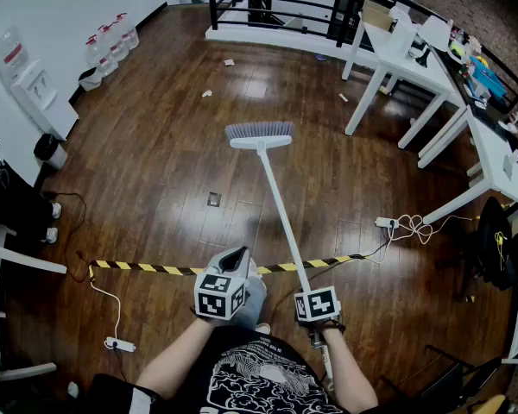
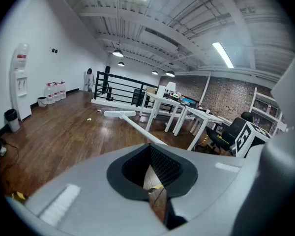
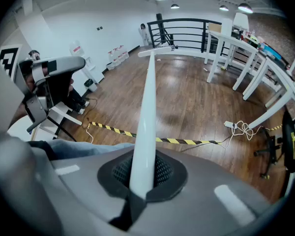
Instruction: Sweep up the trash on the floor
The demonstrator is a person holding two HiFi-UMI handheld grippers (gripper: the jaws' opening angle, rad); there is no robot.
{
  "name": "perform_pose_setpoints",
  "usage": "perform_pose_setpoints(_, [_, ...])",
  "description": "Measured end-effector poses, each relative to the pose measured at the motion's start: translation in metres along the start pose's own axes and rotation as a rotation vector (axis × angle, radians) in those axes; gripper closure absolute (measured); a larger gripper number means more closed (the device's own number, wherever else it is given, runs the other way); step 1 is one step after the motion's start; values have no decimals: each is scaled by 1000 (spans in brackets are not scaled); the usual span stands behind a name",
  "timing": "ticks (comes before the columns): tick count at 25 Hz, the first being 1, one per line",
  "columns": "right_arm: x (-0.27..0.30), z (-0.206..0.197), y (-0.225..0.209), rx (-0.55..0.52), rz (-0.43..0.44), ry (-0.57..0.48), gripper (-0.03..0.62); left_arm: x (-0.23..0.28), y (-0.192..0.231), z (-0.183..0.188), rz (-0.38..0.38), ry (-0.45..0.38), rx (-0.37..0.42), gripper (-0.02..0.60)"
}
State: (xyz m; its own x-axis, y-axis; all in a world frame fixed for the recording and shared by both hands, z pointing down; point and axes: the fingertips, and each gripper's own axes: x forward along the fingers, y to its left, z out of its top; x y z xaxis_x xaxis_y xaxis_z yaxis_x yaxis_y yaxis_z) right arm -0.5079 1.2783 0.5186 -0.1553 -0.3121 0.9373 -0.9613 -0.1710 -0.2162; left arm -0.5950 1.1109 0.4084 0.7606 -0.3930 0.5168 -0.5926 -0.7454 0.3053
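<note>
Dark brown wood makes the floor [image 1: 155,162], and on it I count one broom [image 1: 278,201], two grippers and three small pale scraps of trash. The broom head [image 1: 259,134], grey bristles under a white bar, is down at the floor well in front of the person; whether the bristles touch the wood I cannot tell. The first scrap [image 1: 229,62] lies far beyond the broom head and a little to its left. The second scrap [image 1: 206,93] lies nearer, also beyond it and to its left. The third scrap [image 1: 344,97] lies beyond it to the right, near a leg of a white table [image 1: 397,54]. None of them touches the bristles. Two white tables stand to the right of the broom head, the second table [image 1: 501,149] closer to the person. Three water jugs [image 1: 110,41] stand by the wall, far to the left of the broom head, and one black waste bin [image 1: 47,147] stands left of it too (its inside does not show). One yellow-and-black striped tape [image 1: 173,270] crosses the floor between the broom head and the person. The right gripper [image 3: 142,173] has its jaws closed tightly on the white handle, which runs straight out from between them to the broom head. The left gripper [image 2: 153,173] holds nothing: its jaws stand a narrow gap apart, only floor shows through, and the handle passes on its right, apart from it.
</note>
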Motion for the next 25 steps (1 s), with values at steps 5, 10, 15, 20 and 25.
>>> perform_pose_setpoints(5, [48, 47, -16, -34, 9, 79, 594, 65, 47, 18, 12, 7, -50, 577])
perform_pose_setpoints(10, [82, 99, -28, -58, 35, 183, 594, 130, 88, 37, 30, 49, -110, 577])
perform_pose_setpoints(15, [102, 148, -47, -135, 11, 312, 594, 169, 133, 57, 47, 79, -179, 577])
perform_pose_setpoints(20, [125, 191, -66, -292, -39, 437, 594, 189, 179, 69, 75, 70, -279, 577])
perform_pose_setpoints(25, [145, 223, -77, -419, -70, 582, 594, 193, 221, 72, 145, 77, -346, 577])
